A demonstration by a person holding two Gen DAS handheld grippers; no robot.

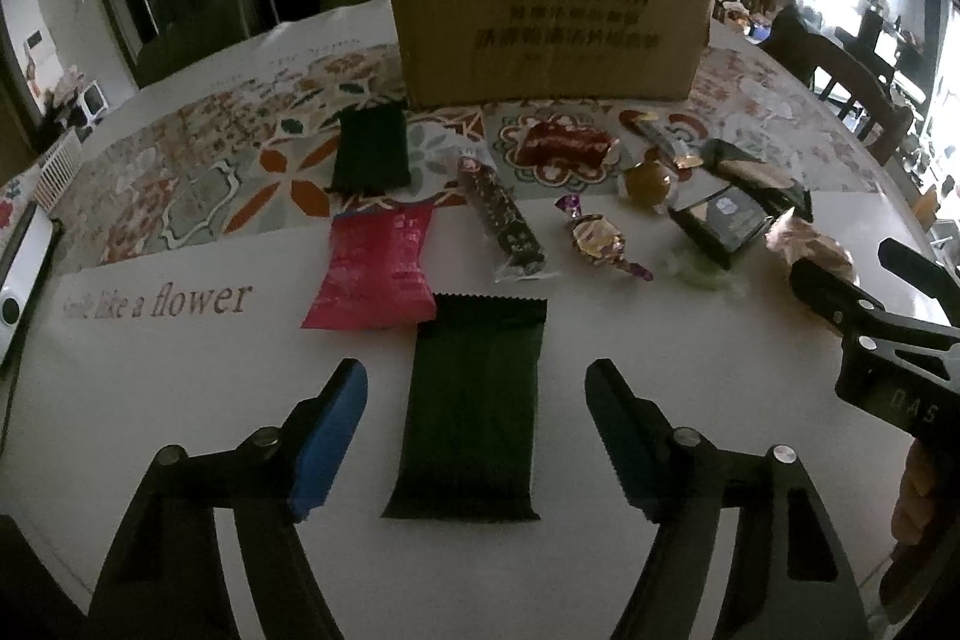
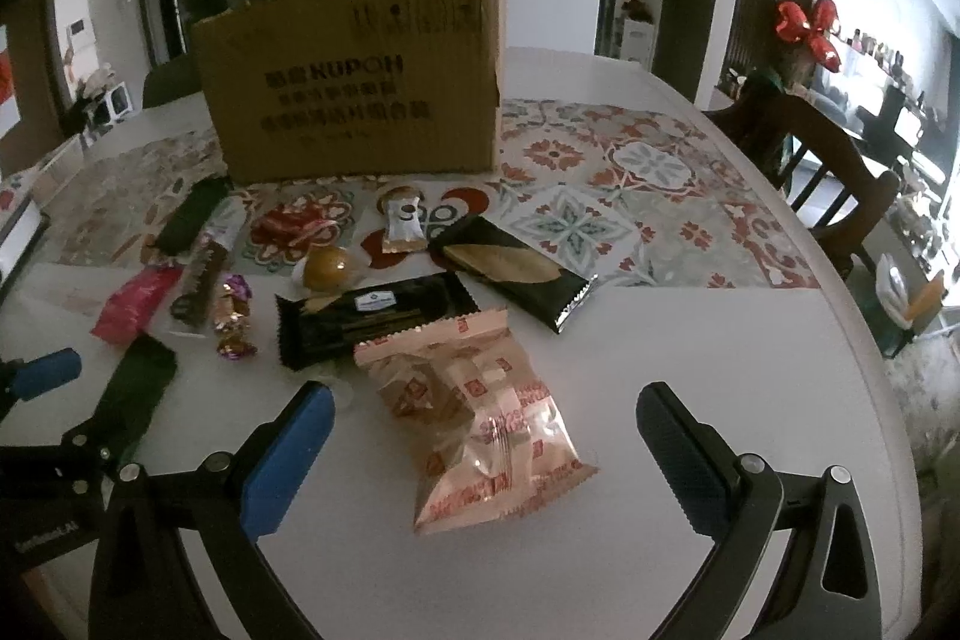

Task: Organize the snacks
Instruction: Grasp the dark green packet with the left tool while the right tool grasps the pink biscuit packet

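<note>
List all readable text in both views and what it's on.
"KUPOH": cardboard box, front; the lines below are too blurred.
"like a flower": white table mat; the word before it is blurred.
"DAS": right tongs body.
Snack wrapper print: too small to read.

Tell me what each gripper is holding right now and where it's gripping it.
Nothing is held. The left gripper stands open astride the dark green packet; the right gripper stands open around the pink pastry packet. No pads touch either.
</note>
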